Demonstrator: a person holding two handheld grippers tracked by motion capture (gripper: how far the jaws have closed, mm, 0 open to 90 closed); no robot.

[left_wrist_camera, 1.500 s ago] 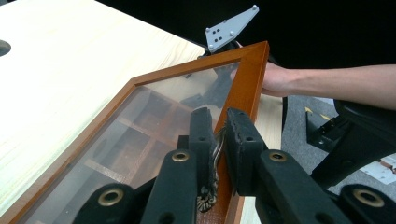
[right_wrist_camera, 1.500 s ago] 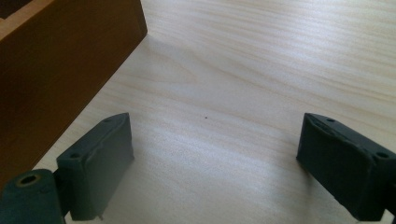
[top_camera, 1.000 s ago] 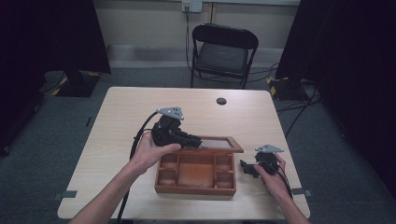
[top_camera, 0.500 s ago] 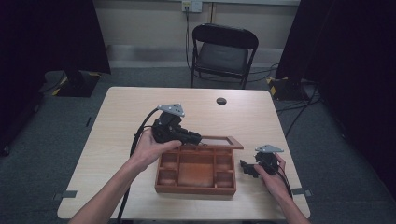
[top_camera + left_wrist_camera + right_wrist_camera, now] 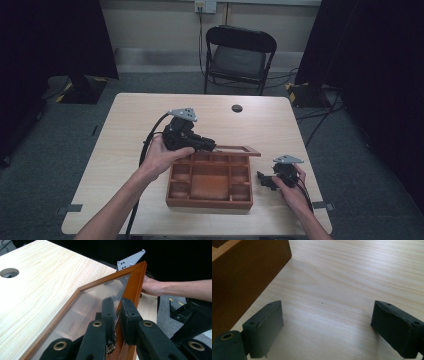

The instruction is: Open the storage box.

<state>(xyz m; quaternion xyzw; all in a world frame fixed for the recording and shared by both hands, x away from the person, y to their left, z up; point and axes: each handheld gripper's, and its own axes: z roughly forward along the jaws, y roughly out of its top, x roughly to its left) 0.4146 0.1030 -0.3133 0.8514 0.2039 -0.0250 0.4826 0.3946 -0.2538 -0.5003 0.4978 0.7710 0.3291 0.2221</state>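
A wooden box (image 5: pixel 209 202) with several compartments stands open near the table's front edge. Its glass-paned lid (image 5: pixel 242 149) is raised at the box's far side. My left gripper (image 5: pixel 212 146) is shut on the lid's wooden frame (image 5: pixel 133 282), with the jaws (image 5: pixel 117 312) pinching the frame edge beside a small metal clasp. My right gripper (image 5: pixel 260 179) rests on the table just right of the box, open. In the right gripper view the box's side wall (image 5: pixel 244 267) stands at upper left, with bare table between the fingertips (image 5: pixel 325 325).
A round cable hole (image 5: pixel 237 108) sits near the table's far edge, also seen as the hole (image 5: pixel 9 272) in the left gripper view. A black folding chair (image 5: pixel 240 50) stands beyond the table. Cables lie on the floor at right.
My left gripper has shifted slightly right and up, still holding the lid's frame. The right gripper has stayed in place.
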